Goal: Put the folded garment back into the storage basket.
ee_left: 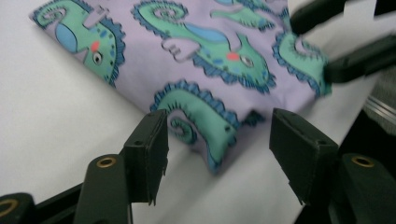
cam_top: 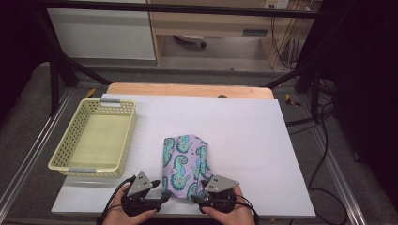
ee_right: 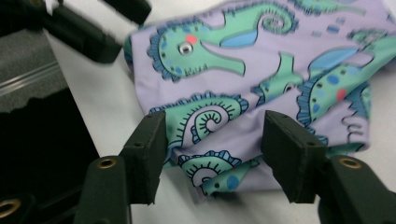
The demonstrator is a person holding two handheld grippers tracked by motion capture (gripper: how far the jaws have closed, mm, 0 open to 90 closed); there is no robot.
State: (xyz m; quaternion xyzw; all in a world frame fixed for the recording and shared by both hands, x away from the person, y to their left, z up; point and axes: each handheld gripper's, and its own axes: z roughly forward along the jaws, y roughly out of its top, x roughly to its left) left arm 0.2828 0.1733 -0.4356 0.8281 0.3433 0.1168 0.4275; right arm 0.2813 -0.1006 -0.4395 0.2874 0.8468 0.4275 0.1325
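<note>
Seahorse-print cloth point(cam_top: 184, 165) lay folded on the white table point(cam_top: 244, 131), its near edge between both grippers. Left gripper point(ee_left: 218, 140) and right gripper point(ee_right: 212, 140) each straddled a near corner, jaws apart, not clamping. Yellow basket point(cam_top: 94, 140) sat well to its left.

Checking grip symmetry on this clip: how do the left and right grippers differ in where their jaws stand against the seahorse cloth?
The left gripper frames only a hanging corner of the seahorse cloth; the right gripper straddles a fuller bunch of its near edge. The left gripper sits at the cloth's left corner, the right at its right. Both stand open, pads not pressing the cloth.
</note>
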